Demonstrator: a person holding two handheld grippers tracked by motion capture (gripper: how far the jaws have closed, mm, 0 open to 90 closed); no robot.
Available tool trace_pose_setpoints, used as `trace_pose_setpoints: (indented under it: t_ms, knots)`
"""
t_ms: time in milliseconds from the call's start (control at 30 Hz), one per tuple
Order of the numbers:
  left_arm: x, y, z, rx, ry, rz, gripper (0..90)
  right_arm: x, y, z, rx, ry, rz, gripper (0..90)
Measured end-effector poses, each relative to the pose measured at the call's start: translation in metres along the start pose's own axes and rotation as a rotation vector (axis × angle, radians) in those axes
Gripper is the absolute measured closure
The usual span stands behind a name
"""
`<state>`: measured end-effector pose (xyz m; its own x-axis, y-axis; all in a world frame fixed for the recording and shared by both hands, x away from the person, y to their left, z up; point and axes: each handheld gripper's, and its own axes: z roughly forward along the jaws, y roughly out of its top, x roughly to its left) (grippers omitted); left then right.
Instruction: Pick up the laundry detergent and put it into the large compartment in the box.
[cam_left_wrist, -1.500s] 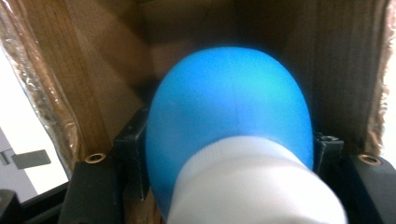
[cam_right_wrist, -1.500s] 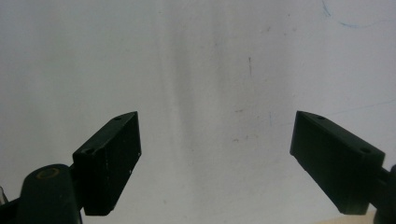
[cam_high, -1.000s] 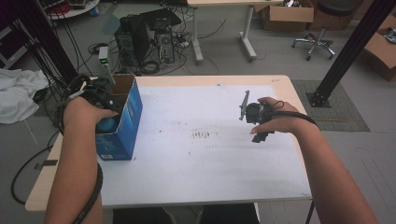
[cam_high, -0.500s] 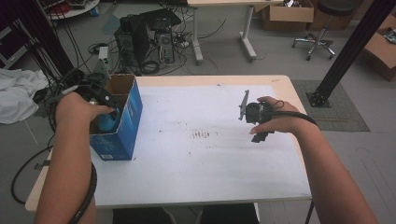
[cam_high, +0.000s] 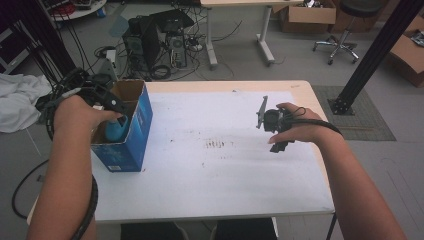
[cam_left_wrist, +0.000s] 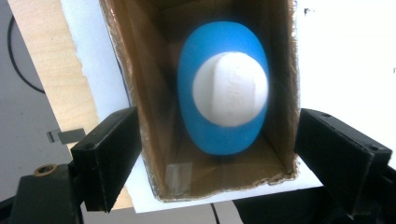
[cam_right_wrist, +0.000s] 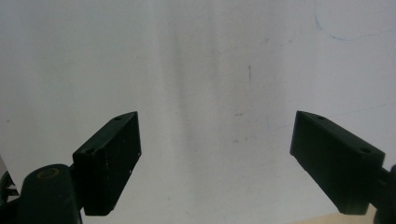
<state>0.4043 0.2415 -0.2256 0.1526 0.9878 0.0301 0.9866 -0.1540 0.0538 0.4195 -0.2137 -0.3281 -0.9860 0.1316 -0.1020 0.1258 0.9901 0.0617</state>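
A blue cardboard box (cam_high: 129, 131) stood open-topped near the left edge of the table (cam_high: 215, 150), on the white sheet that covered most of the tabletop. Inside it stood a blue bottle (cam_left_wrist: 224, 88) with a white cap (cam_left_wrist: 230, 88). From the left gripper view I looked almost straight down on it: the cap faced up toward the opening, so the bottle's long axis ran upright, bottom to top of the box, and its oval blue body sat between the brown inner walls, nearer the right-hand wall in that view. From the high view, a patch of the same blue showed inside the box's near-left corner.

The left gripper (cam_left_wrist: 217, 154) hung over the mouth of the box, pointing down into it. Its jaws had just been opening and were spread wide, one to either side of the box's walls, touching neither the bottle nor, as far as I could tell, the cardboard; nothing was pinched between them.

The right gripper (cam_right_wrist: 217, 158) was well apart, over the right half of the white sheet, jaws spread wide with nothing between them, facing bare, lightly smudged surface.
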Motion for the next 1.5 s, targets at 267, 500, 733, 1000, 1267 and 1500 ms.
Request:
trace_pose_setpoints:
  t_ms: [267, 500, 733, 1000, 1267, 1500]
  knots:
    - [-0.009, -0.001, -0.008, -0.006, 0.011, 0.018, 10.3, 0.002, 0.0, -0.001, 0.006, -0.002, -0.002, 16.4]
    - [-0.018, -0.004, -0.014, 0.009, 0.019, 0.046, 5.0, 0.003, -0.001, -0.003, 0.004, -0.003, -0.007, 16.4]
    - [-0.033, -0.005, -0.025, 0.001, 0.024, 0.113, 0.2, 0.004, -0.003, -0.008, 0.002, -0.005, -0.001, 16.4]
    - [-0.064, -0.006, -0.038, -0.021, 0.005, 0.264, 0.1, 0.004, -0.004, -0.008, 0.003, -0.006, -0.007, 16.3]
    - [-0.105, -0.009, -0.042, -0.028, -0.053, 0.488, 0.1, 0.005, -0.003, -0.011, 0.01, -0.004, -0.008, 16.4]
    - [-0.136, -0.014, -0.035, 0.012, -0.087, 0.688, 0.1, 0.005, -0.003, -0.011, 0.014, 0.002, -0.015, 16.4]
